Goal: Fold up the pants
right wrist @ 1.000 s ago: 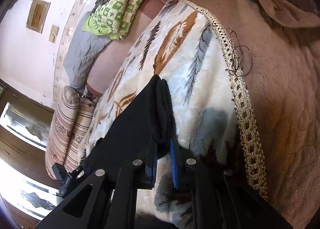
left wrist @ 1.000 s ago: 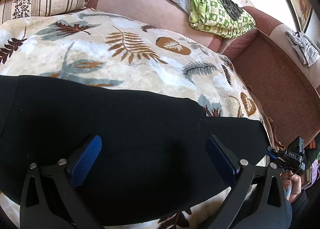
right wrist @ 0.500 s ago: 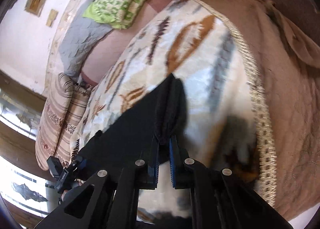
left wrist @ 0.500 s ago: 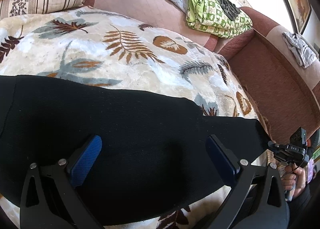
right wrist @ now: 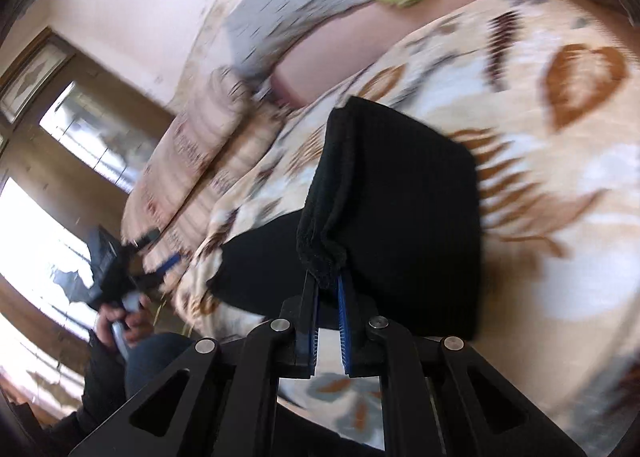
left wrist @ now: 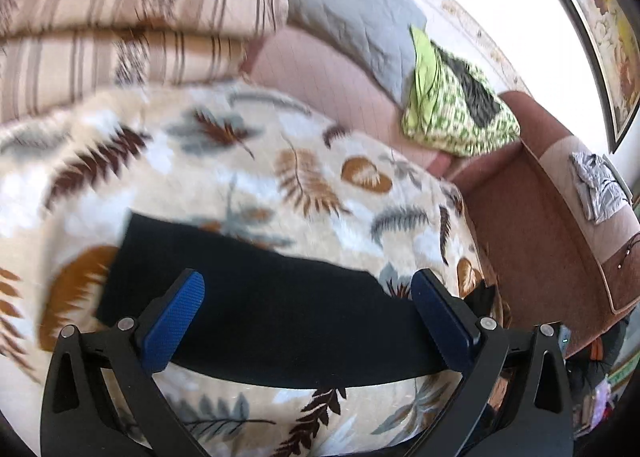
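The black pants [left wrist: 280, 309] lie as a long strip on a leaf-patterned blanket [left wrist: 240, 185]. My left gripper [left wrist: 308, 297] is open wide above them, holding nothing. In the right wrist view my right gripper [right wrist: 328, 281] is shut on the thick folded end of the pants [right wrist: 400, 197], lifted off the blanket [right wrist: 560, 177] and doubled back over the rest. The left gripper [right wrist: 120, 257] shows at the far left in a gloved hand.
Striped pillows [left wrist: 120, 17] and a grey quilt [left wrist: 348, 17] lie at the back. A green patterned cloth [left wrist: 452, 109] sits on the brown sofa [left wrist: 532, 225], with a grey garment [left wrist: 600, 185] on its arm.
My right gripper has swung the pants end up and over toward the other end. My left gripper has pulled back and up from the pants, staying open.
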Demonstrator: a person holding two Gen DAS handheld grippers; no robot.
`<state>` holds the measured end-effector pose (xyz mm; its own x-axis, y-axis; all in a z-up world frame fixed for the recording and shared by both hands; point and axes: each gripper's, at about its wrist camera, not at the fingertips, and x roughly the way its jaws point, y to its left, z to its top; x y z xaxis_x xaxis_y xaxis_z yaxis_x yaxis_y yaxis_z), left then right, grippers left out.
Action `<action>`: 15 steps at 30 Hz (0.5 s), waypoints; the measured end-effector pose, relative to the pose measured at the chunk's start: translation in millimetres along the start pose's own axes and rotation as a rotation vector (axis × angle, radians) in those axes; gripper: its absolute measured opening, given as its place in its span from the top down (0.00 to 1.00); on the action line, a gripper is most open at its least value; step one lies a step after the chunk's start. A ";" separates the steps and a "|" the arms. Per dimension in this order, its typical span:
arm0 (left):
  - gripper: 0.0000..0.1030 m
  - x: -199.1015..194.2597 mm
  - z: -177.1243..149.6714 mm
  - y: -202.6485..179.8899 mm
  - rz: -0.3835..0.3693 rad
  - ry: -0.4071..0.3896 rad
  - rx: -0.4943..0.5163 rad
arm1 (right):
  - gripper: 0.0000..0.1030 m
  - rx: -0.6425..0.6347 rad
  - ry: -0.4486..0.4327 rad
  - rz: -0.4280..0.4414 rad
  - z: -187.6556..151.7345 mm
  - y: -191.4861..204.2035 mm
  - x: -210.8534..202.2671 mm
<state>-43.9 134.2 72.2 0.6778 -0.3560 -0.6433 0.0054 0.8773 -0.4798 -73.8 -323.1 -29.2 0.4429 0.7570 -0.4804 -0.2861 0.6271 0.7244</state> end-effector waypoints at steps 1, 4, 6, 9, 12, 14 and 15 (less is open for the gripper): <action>0.00 -5.3 2.7 -1.6 0.016 -0.002 0.005 | 0.93 -0.010 0.018 0.028 1.3 6.2 13.0; 0.00 -9.2 2.6 -4.5 0.060 0.008 0.030 | 0.93 -0.034 0.060 0.079 2.9 24.6 48.2; 0.00 -3.0 -3.0 -5.2 0.086 0.008 0.043 | 0.93 -0.045 0.092 0.089 0.2 34.2 69.5; 0.00 12.4 -10.9 -4.5 0.101 0.008 0.021 | 0.93 -0.061 0.139 0.064 -7.6 42.8 101.2; 0.00 27.9 -17.9 -8.2 0.037 0.026 0.003 | 0.93 -0.070 0.164 0.022 -15.5 38.3 116.5; 0.00 36.3 -20.3 -14.3 0.012 0.053 0.009 | 0.93 -0.072 0.178 0.001 -20.1 33.7 123.1; 0.00 38.9 -19.9 -16.6 -0.023 0.068 0.004 | 0.93 -0.076 0.180 -0.001 -20.9 33.1 125.1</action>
<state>-32.3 99.4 43.3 0.6259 -0.3969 -0.6714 0.0237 0.8701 -0.4923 -45.6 -203.8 -75.6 0.2865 0.7726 -0.5666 -0.3519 0.6349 0.6878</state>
